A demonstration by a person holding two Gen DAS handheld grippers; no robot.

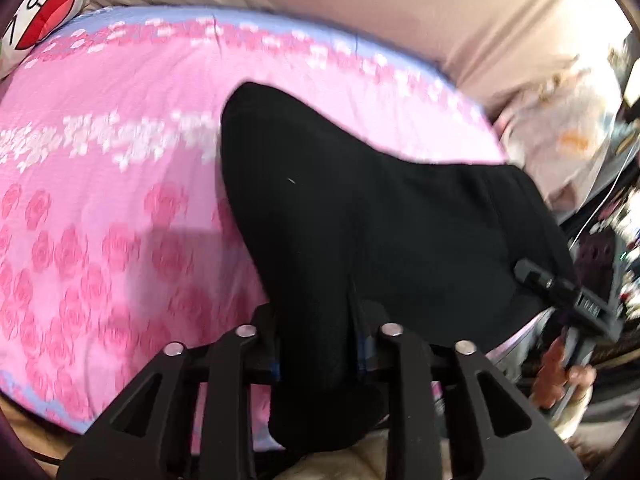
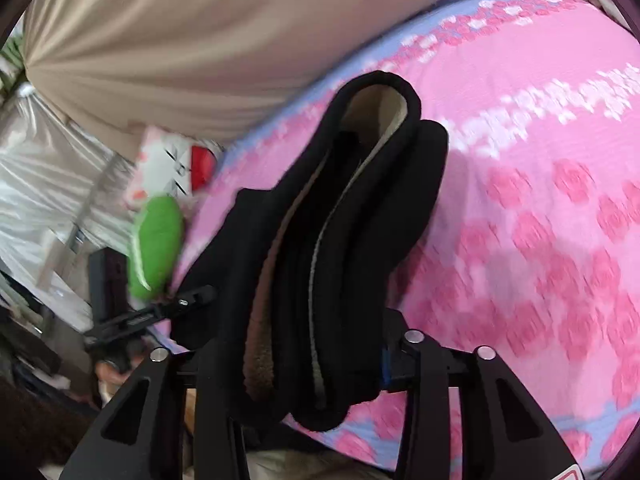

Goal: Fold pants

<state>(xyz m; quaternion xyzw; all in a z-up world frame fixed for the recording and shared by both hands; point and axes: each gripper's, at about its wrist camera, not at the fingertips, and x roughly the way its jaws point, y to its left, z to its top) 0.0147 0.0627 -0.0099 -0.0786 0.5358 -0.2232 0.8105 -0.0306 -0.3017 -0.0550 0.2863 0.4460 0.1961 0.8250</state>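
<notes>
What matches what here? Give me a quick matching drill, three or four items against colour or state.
Items:
1. pants
2. bedspread
3. plush toy
4. left gripper

Descriptions:
A. green
B. pink with roses
C. black, fleece-lined
D. shut on cloth

Pairs: 1-C, 2-B, 3-A, 4-D

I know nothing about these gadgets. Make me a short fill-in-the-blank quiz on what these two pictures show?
1. The pants gripped between both grippers are ____ in colour.
2. The bedspread under them is mostly ____ with a rose pattern.
3. The inside lining of the pants looks ____, not black.
4. Beside the bed lies a bright ____ plush toy.

Missing words: black; pink; beige; green
</notes>
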